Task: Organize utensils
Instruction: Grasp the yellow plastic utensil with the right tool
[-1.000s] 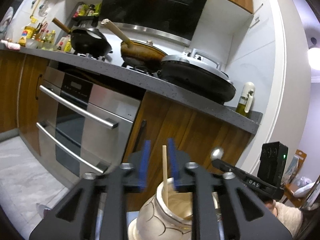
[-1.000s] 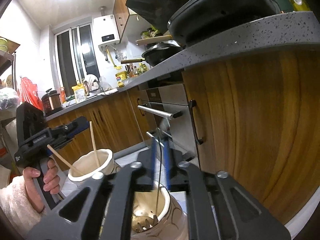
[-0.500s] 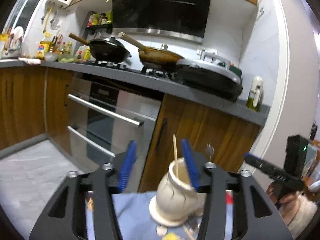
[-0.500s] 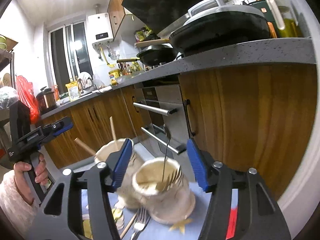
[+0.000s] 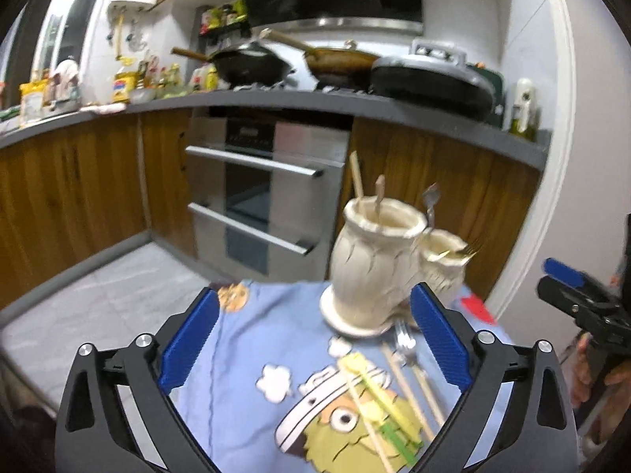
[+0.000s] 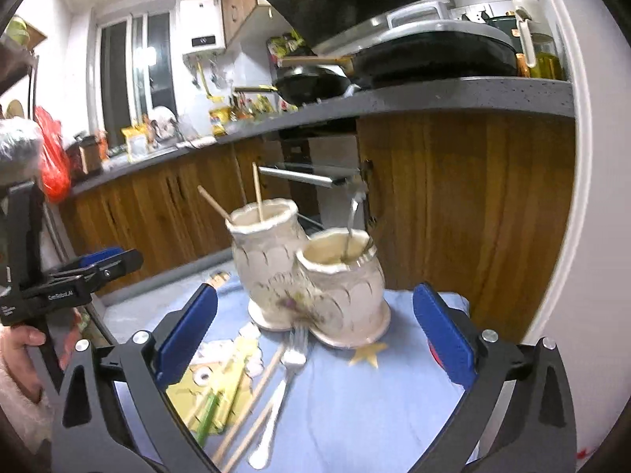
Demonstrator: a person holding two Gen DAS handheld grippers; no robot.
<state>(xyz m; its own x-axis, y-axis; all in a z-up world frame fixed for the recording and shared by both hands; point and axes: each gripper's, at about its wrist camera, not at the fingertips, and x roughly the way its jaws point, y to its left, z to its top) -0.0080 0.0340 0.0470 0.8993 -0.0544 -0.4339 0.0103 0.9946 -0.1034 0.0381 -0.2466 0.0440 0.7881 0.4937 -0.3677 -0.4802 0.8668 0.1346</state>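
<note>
The fork lies flat on the blue cloth covering the table, tines toward the two cream jars, its long axis running roughly along the right gripper's line of sight. It sits between and below that gripper's spread, empty jaws, nearer than to the left gripper, also spread and empty. Chopsticks lie just beside it.

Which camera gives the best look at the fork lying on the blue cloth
The right wrist view: the fork shows whole there, tines toward the two ceramic holders, beside the chopsticks. The left wrist view shows only its tines and part of the handle.
</note>
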